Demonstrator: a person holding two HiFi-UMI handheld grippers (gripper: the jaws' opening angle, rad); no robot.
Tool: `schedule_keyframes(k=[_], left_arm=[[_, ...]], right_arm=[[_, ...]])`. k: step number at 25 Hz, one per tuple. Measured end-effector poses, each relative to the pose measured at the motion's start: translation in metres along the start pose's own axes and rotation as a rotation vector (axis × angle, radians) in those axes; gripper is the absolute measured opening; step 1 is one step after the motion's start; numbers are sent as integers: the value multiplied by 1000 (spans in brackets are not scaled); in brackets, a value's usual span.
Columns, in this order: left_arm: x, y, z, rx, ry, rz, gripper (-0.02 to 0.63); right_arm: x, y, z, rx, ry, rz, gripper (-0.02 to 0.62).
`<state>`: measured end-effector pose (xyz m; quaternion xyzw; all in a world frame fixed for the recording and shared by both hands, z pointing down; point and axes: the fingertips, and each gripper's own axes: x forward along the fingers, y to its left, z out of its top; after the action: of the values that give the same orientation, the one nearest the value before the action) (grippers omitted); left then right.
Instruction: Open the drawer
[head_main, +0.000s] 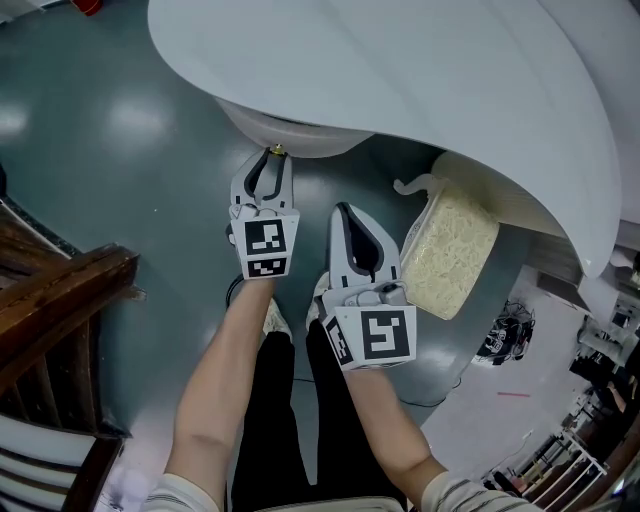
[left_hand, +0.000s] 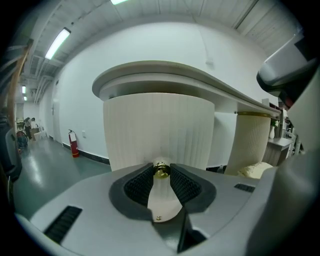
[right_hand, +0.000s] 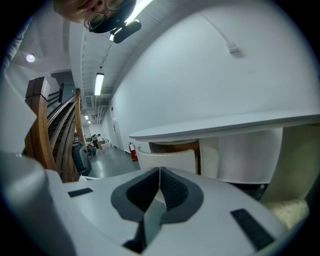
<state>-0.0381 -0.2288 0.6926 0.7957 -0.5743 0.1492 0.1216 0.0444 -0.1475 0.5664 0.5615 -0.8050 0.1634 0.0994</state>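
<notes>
The drawer has a curved, ribbed white front and stands out a little from under the white desk top. A small brass knob sits on its front. My left gripper is shut on that knob, one pad pressing each side; in the head view the left gripper reaches the knob at the drawer's edge. My right gripper hangs back to the right of it, shut and empty. In the right gripper view its jaws meet, and the drawer shows brown wood behind its front.
A cream shaggy cushion lies under the desk to the right. A dark wooden stair rail stands at the left. A ribbed desk pillar is right of the drawer. A red fire extinguisher stands by the far wall. The floor is grey-green.
</notes>
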Motion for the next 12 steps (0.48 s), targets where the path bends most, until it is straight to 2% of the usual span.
schedule_keyframes(k=[12], left_arm=[[-32, -2, -16, -26, 19, 2, 104]], right_arm=[[-11, 9, -22, 11, 39, -6, 15]])
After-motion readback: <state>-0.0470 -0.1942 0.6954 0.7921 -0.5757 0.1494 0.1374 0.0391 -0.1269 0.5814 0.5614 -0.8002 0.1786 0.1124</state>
